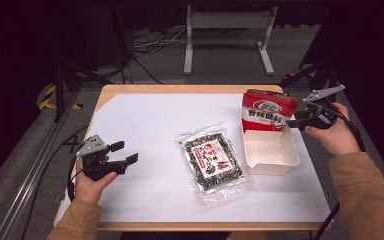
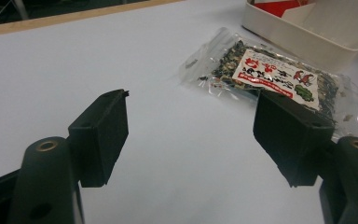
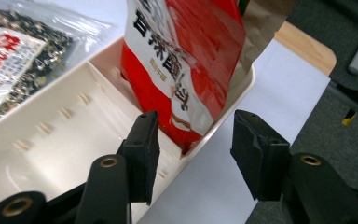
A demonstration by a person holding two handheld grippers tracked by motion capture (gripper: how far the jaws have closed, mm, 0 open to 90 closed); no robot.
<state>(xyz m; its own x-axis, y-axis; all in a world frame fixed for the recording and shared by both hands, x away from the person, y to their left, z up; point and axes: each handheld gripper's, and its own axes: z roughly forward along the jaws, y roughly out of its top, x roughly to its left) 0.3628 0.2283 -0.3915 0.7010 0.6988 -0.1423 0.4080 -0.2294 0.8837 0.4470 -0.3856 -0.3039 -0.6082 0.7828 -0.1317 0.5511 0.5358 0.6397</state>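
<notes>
Since the right gripper (image 3: 191, 154) stands open with nothing pressed between its jaws, just beside the red snack bag (image 1: 268, 111), the step in hand looks like letting go and drawing clear; it should back off straight, so a jaw does not catch the bag's edge and tip it. The bag stands upright in the far end of the white tray (image 1: 271, 165), near the counter's far right corner, its long axis vertical and its printed face toward the near edge. The left gripper (image 1: 124, 153) rests open near the left edge.
</notes>
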